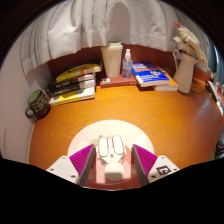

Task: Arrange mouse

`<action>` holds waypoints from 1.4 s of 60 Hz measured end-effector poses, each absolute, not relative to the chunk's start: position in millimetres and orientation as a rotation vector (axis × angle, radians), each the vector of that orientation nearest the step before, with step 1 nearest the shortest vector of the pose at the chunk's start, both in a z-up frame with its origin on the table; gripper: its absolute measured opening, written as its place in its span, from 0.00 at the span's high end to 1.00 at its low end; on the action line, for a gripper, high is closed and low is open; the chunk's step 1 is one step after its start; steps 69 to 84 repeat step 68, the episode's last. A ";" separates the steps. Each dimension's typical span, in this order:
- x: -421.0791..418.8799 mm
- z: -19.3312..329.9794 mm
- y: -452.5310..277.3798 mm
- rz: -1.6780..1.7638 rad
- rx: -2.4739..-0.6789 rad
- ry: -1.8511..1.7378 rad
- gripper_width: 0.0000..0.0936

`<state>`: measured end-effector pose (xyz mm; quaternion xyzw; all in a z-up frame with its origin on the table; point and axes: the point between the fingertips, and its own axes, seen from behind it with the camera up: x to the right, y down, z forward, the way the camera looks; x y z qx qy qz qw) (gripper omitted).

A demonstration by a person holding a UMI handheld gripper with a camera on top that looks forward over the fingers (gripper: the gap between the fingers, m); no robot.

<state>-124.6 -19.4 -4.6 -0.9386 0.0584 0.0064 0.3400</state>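
Note:
A white and pink mouse (110, 155) sits between my fingers, its front with the two buttons pointing away from me. My gripper (112, 160) is shut on the mouse, with the magenta pads (82, 158) pressing against its two sides. The mouse is over the near part of a round white mouse pad (130, 133) that lies on the wooden desk (170, 120). I cannot tell whether the mouse touches the pad or hangs just above it.
At the back of the desk are a stack of books (70, 85) on the left with a small green jar (38, 103) beside it, a beige holder (112, 60), a small bottle (127, 62), a blue book (153, 76) and a vase with dried flowers (185, 62). A white curtain hangs behind.

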 end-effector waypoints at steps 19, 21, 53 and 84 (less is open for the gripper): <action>-108.8 140.8 -56.6 0.077 -2.248 0.080 0.09; -102.9 156.0 -67.5 0.073 -2.248 0.066 0.09; -44.1 238.1 -200.7 0.052 -2.112 -0.023 0.10; -34.8 217.6 -229.3 0.074 -2.148 -0.011 0.10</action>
